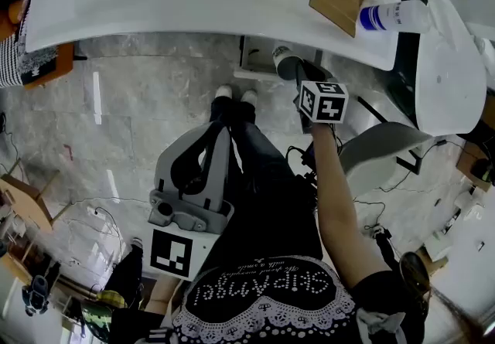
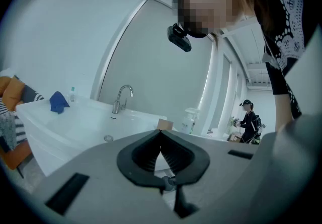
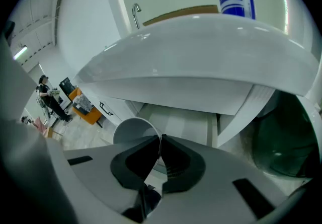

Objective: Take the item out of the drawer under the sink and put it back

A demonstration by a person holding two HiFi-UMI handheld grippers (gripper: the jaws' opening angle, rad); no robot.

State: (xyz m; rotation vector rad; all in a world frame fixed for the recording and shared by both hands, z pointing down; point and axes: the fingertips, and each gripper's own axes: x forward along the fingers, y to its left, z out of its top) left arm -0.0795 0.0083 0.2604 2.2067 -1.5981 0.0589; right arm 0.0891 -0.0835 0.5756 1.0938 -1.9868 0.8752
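The left gripper point(image 2: 161, 135) hangs with its jaws clenched tip to tip on nothing, facing the sink bench point(image 2: 75, 117), while the right gripper point(image 3: 160, 142) has its jaws grasping the rim of the white cup point(image 3: 130, 129) over the open drawer point(image 3: 183, 123) beneath that bench.

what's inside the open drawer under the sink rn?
The drawer shows only bare white floor. The cup pinched in the right gripper covers its near left part, and the counter hides the back.
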